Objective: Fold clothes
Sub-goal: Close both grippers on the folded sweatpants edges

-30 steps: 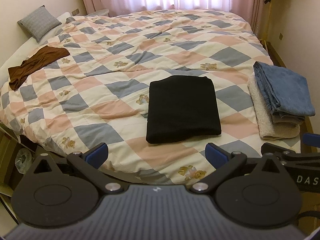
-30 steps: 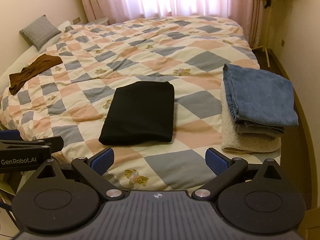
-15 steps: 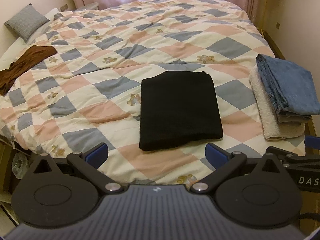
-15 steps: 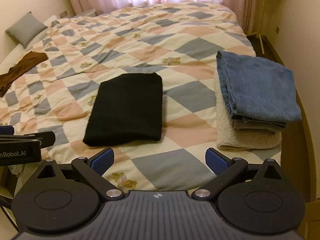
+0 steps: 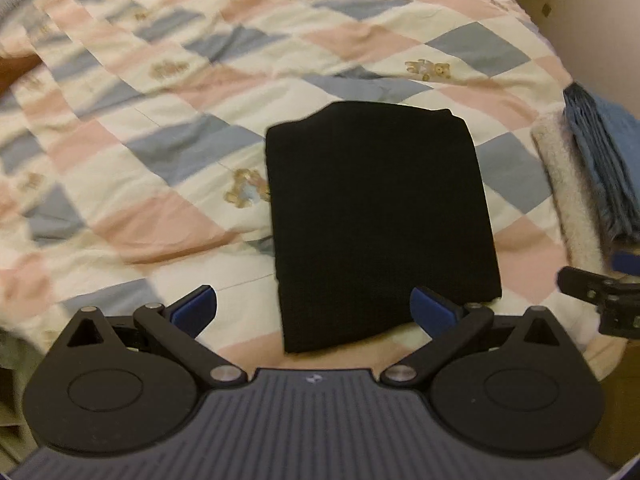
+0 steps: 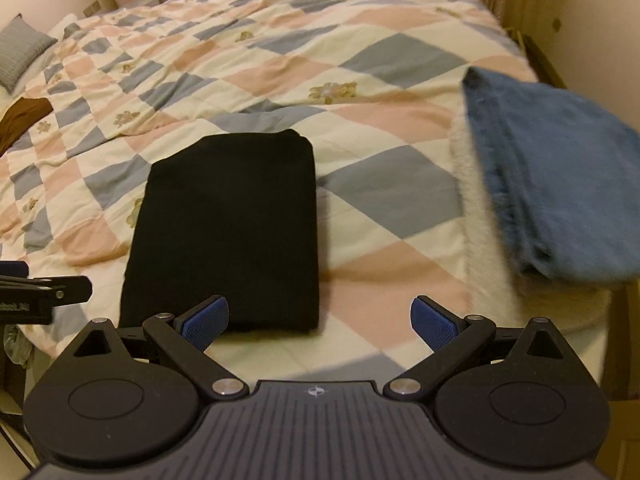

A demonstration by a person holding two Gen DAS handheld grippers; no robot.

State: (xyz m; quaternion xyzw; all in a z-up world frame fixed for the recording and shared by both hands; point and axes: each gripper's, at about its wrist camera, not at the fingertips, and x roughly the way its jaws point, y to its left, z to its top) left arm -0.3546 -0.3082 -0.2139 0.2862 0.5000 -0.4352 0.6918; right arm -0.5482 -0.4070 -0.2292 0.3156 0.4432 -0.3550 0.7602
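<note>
A folded black garment [image 5: 376, 216] [image 6: 228, 232] lies flat on the checked quilt [image 5: 160, 152] [image 6: 360, 92] near the bed's front edge. My left gripper [image 5: 314, 312] hovers open over the garment's near end, its blue pads straddling the left part of that edge. My right gripper [image 6: 320, 320] is open too, its left pad over the garment's near right corner and nothing between its fingers. Each gripper's tip shows at the other view's edge.
A stack of folded clothes, blue jeans [image 6: 560, 184] [image 5: 608, 160] on a cream fleece [image 6: 480, 216] [image 5: 568, 200], sits at the bed's right edge. A brown garment [image 6: 20, 120] lies crumpled at far left beside a grey pillow [image 6: 20, 52]. A wall runs close on the right.
Both grippers have moved forward and down toward the black garment, which now fills more of each view. Both stay open. The clothes have not moved.
</note>
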